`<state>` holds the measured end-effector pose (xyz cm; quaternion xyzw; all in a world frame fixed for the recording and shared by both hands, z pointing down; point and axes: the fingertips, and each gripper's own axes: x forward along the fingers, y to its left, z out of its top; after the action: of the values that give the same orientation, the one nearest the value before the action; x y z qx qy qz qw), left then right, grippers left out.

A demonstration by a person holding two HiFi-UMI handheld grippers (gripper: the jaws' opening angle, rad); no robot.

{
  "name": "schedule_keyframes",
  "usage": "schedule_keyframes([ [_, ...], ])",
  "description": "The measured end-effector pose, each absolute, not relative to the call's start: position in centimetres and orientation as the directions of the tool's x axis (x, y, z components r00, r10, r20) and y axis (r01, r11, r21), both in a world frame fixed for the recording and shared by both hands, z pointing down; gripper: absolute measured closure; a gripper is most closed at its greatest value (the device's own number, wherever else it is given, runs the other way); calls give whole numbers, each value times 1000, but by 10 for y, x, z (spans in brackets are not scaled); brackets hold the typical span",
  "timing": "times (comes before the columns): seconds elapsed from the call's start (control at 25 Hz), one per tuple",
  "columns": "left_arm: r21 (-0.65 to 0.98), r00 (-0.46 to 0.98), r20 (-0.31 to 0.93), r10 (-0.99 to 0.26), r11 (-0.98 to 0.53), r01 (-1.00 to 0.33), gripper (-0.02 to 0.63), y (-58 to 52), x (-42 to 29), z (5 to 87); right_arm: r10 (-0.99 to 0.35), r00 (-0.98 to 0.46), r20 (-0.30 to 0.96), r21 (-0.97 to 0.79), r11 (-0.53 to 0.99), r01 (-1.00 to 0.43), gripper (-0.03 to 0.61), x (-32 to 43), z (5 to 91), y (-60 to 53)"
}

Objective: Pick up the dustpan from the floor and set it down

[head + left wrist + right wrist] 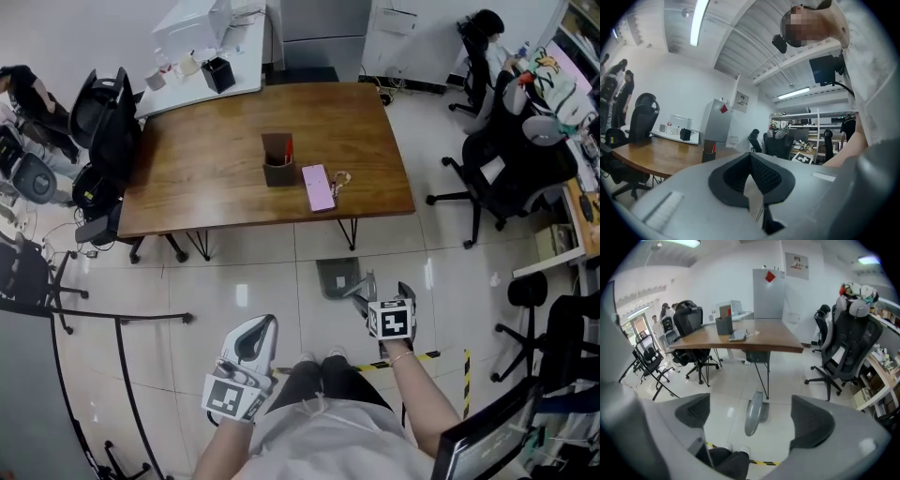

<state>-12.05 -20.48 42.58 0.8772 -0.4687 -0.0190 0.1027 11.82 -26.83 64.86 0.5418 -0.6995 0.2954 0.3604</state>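
Note:
A grey dustpan [337, 277] rests on the white floor tiles just in front of the wooden table, its handle pointing back toward me. My right gripper [383, 292] hangs above that handle with its jaws wide apart and nothing between them. In the right gripper view the dustpan [754, 414] shows on the floor below, framed by the two dark pads [693, 411] and clear of both. My left gripper [251, 349] is at the lower left, away from the dustpan. Its pads [759, 178] meet and hold nothing.
The brown table [206, 169] carries a pen holder [278, 161] and a pink notebook [318, 187]. Black office chairs stand at the left [108, 117] and right [506, 173]. Yellow-black tape [422, 357] runs across the floor by my legs [323, 377].

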Motion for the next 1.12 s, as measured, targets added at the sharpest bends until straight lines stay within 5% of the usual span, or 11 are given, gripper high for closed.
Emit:
schedule_keyframes([
  [0.04,203,570,59,-820,-549,-811,598,-200,-120,416,-589,-153,794,-17,230,-973,109,120,621,-262],
  [0.16,178,582,5,-813,-572,-800,598,-186,-116,379,-784,-125,608,66,207,-976,508,127,531,-249],
  [0.2,155,580,-21,-814,-576,-803,598,-181,-116,366,-828,-129,546,90,211,-973,570,126,507,-244],
  [0.4,125,570,-90,-817,-577,-807,598,-147,-102,325,-896,-252,366,143,322,-936,577,97,432,-191],
  [0.76,129,479,-26,-878,-478,-869,598,-25,-49,321,-883,-462,87,198,470,-860,576,80,338,-27],
  [1.12,137,475,-20,-880,-473,-870,598,94,-18,320,-815,-568,115,221,578,-786,575,85,324,97],
])
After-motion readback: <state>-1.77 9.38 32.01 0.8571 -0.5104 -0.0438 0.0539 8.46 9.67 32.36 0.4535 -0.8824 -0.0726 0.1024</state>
